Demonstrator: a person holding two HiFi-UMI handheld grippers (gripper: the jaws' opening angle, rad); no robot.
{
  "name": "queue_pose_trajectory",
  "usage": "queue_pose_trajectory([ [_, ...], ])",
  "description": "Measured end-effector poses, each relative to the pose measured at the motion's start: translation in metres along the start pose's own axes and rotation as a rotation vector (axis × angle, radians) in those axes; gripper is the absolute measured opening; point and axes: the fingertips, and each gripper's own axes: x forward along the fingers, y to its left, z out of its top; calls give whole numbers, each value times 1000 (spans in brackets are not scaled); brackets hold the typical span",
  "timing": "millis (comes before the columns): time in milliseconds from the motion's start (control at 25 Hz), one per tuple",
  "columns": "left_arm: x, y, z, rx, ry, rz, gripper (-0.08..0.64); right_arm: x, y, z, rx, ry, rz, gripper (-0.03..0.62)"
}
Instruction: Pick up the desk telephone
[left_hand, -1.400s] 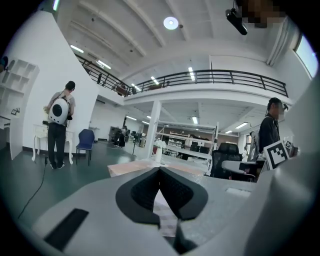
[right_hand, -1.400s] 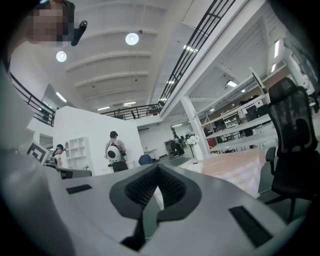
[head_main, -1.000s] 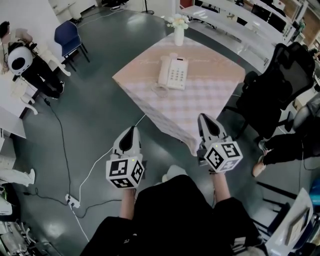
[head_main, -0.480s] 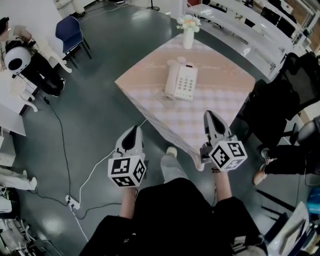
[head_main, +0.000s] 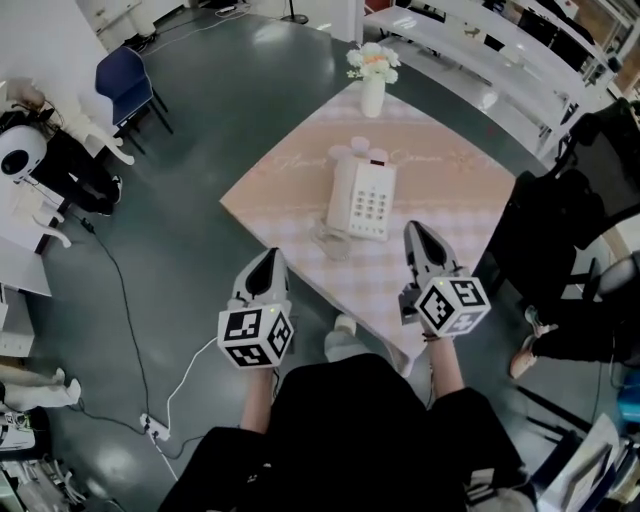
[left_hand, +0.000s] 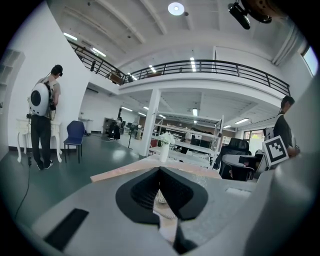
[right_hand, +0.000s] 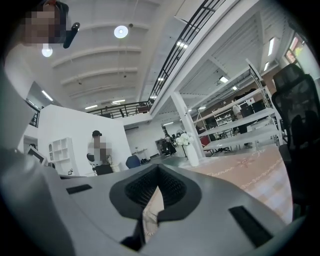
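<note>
A white desk telephone (head_main: 361, 197) with its handset on the left lies on a small table (head_main: 290, 168) covered by a pink checked cloth; its coiled cord sits at the near end. My left gripper (head_main: 266, 259) is shut and hangs off the table's near-left edge, short of the phone. My right gripper (head_main: 413, 232) is shut over the table's near-right part, just right of the phone and not touching it. The left gripper (left_hand: 160, 172) shows only the table edge and cord past its closed tips. In the right gripper view the right gripper (right_hand: 157, 170) faces the cloth (right_hand: 250, 167).
A white vase of flowers (head_main: 372, 78) stands at the table's far corner. A black office chair (head_main: 565, 200) is close on the right. Cables and a power strip (head_main: 152, 428) lie on the floor at left. A person (head_main: 50, 160) stands far left by a blue chair (head_main: 125, 82).
Both grippers have come forward toward the table; the phone now lies much closer, between them. The right gripper has passed over the table's edge. Jaws stayed shut.
</note>
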Motion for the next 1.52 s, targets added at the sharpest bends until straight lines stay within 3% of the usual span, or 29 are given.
queue_pose_trajectory([
  [520, 109, -7, -8, 22, 123, -105, 0, 63, -55, -16, 25, 76, -61, -8],
  [760, 151, -11, -24, 79, 216, -144, 0, 86, -72, -27, 26, 118, -84, -8],
  [1160, 215, -8, -66, -55, 411, -251, 5, 124, -110, -70, 194, 190, -154, 1],
  [1280, 233, -8, -72, -103, 419, -265, 29, 137, -122, -82, 232, 210, -173, 65],
  [1520, 257, -12, -86, -172, 459, -303, 126, 156, -139, -104, 325, 243, -216, 124],
])
